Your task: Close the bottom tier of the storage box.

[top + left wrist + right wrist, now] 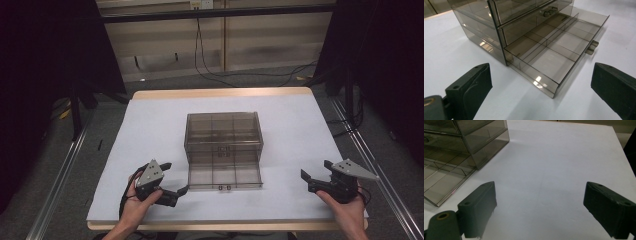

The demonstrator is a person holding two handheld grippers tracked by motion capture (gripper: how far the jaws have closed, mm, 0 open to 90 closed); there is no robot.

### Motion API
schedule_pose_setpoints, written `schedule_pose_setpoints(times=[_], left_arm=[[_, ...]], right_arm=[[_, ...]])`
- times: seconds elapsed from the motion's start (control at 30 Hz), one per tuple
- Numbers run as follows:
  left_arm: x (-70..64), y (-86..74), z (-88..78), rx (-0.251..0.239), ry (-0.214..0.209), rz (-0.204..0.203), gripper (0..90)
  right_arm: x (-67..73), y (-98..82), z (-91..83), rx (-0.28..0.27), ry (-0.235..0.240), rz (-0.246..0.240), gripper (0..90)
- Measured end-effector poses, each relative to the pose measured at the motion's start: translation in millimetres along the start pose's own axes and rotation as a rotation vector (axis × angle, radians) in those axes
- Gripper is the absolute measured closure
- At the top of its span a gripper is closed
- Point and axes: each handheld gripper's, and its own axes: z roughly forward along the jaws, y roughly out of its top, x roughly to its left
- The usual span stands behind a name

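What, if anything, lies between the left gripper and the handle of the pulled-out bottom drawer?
Nothing visible does. The left gripper sits open on the white table cover, just left of the pulled-out bottom drawer. Its handle juts from the front wall, with only bare cover between it and the jaws.

Drawer unit (223,134) mid-table (300,125) — bottom drawer (225,176) out front.
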Motion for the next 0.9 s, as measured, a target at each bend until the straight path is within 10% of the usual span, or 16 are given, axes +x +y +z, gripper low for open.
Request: schedule_pose_setpoints(times=[0.9], left_arm=[[-0.2, 0.4, 0.4, -0.006, -0.002, -0.01, 3.3]], right_arm=[[28.0, 6.0, -5.8, -0.005, 0.27, -0.011, 41.6]])
